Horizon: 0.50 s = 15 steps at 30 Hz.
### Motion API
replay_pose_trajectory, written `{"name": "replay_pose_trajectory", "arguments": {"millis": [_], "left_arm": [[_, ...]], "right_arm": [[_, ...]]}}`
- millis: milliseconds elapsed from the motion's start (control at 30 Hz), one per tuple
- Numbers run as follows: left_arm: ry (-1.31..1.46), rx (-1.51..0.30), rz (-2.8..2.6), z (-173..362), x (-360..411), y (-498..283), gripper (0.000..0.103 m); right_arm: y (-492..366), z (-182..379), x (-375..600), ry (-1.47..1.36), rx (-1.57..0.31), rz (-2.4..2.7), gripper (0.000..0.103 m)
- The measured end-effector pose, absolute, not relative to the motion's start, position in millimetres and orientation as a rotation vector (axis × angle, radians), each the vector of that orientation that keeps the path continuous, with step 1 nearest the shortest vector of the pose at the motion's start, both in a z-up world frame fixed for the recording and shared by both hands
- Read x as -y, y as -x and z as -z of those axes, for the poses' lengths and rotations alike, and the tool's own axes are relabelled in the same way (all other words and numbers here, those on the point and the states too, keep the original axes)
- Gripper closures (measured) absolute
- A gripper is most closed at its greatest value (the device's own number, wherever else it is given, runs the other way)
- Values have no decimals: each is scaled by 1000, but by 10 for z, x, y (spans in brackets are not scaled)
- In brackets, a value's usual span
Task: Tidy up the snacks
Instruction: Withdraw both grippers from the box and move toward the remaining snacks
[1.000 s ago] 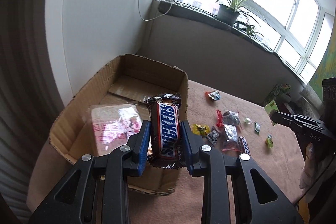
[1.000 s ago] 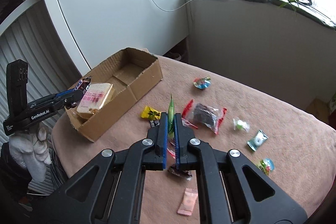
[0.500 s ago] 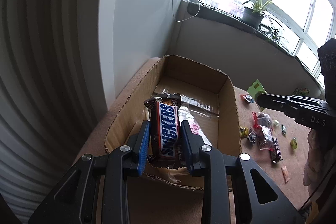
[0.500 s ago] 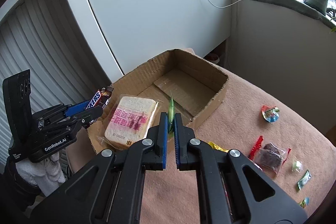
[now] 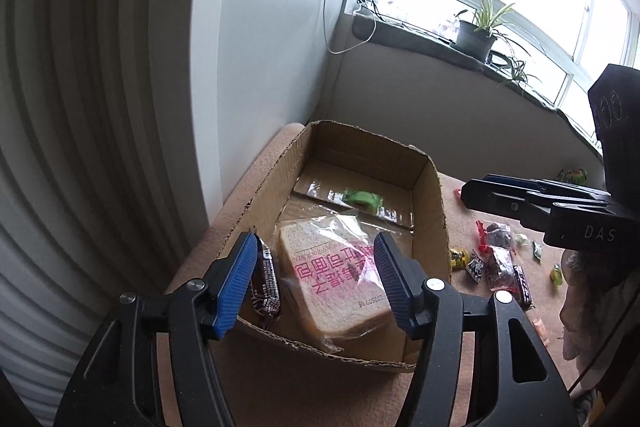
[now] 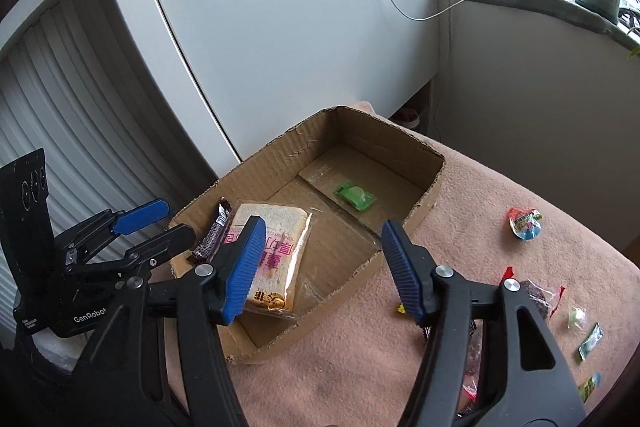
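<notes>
Cardboard makes up the open box that sits at the table's corner by the wall, and it serves as the collecting place for the snacks. Inside it lie 3 items: a wrapped slice of bread at the near end, a dark chocolate bar standing on edge between the bread and the box's side wall, and a small green packet flat on the floor toward the far end. The left gripper hangs over the near end with its jaws opening; the bar sits just inside one pad but nothing presses on it, so it looks released. The right gripper hovers over the box's long side, jaws also opening with nothing between them, the green packet lying free beyond. Many more sweets remain scattered on the pink table cover, so the sorting looks far from finished.
</notes>
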<state>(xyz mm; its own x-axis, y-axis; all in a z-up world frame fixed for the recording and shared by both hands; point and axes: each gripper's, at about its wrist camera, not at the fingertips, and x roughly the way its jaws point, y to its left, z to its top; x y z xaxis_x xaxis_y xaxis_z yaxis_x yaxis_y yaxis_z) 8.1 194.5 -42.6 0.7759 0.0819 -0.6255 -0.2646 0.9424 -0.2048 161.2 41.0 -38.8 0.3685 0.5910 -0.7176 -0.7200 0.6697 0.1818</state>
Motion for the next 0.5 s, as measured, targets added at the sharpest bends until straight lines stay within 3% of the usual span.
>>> {"name": "replay_pose_trajectory", "arguments": {"millis": [133,500], "left_arm": [[285,-645,-165,382,-1847,-61,43],[235,-527,-18,283,-1329,98,43]], "right_arm": [[-1498,288,-125,161,-805,-795,32],[-1158,165,959,120,-727,-640,32]]}}
